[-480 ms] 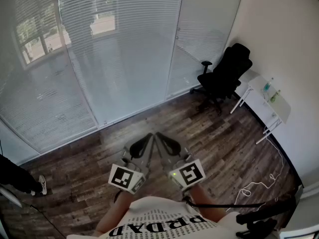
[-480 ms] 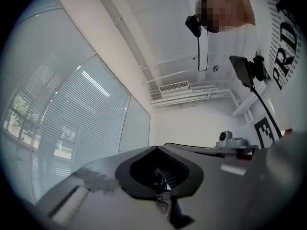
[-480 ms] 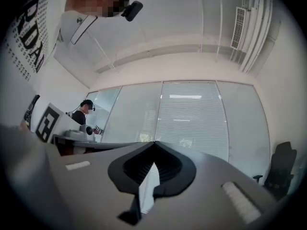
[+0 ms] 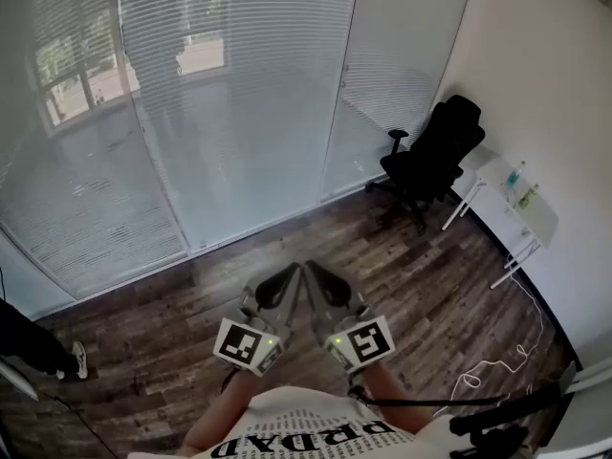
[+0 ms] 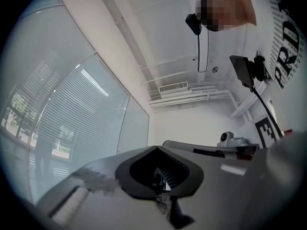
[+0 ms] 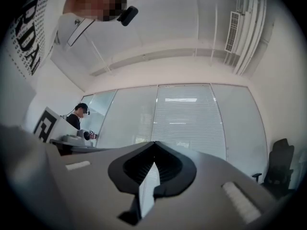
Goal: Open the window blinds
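- Left gripper and right gripper are held low in front of the person's torso, angled slightly up. Both are clenched with nothing between the jaws, as each gripper's own view confirms.
- Since half a second ago the pair has barely moved. The tips now sit touching or just beside each other, and the room has slid only a little in the head view.
- Judgement: no real approach has been made, so the task has not started.
- Dark wood floor lies bare between the person and the glass wall, with nothing blocking the straight path.
- To the right, a loose white cable runs on the floor, a trip risk only if the person drifts that way.
- At the left edge, another person's leg and shoe are near the glass.
- Further right are a black office chair and a white bench with bottles, all clear of the route.
- Farthest, the window blinds are well away from both grippers, with their slats closed across the panels.
- A small fitting on the frame post could be the control, but it is too small to tell, and no cord or wand can be made out.
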A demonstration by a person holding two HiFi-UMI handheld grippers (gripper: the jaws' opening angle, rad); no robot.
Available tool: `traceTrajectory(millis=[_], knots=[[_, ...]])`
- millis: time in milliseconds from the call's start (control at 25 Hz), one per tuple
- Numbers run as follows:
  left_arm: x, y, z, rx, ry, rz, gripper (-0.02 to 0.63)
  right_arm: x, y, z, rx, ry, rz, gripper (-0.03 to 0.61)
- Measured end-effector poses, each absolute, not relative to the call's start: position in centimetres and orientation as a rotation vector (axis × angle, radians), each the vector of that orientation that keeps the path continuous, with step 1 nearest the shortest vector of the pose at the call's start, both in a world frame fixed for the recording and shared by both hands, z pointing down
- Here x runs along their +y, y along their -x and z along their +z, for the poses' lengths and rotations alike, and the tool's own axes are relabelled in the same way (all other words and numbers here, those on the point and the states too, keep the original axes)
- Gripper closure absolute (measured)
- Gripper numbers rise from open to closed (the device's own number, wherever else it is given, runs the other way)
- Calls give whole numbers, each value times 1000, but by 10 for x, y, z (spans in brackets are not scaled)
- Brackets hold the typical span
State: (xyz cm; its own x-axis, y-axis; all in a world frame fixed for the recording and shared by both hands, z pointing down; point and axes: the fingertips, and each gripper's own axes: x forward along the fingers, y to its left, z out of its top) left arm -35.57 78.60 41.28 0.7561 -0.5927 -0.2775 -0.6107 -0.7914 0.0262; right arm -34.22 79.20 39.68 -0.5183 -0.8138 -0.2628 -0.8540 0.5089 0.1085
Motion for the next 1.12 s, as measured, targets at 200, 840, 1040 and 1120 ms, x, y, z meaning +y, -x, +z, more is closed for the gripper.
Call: traceTrajectory(millis=[200,840,1040,1120], knots=[[781,361,413,978,2876,431,621,789,347,398,2574,1442,347,577],[757,367,422,903,2856,391,621,768,357,407,2569,1538,351,575],[751,356,426,909,2884,387,621,758,344,414,2576,1558,346,575],[744,350,424,932,2916,407,621,750,338,415,2568,1557,329,577]])
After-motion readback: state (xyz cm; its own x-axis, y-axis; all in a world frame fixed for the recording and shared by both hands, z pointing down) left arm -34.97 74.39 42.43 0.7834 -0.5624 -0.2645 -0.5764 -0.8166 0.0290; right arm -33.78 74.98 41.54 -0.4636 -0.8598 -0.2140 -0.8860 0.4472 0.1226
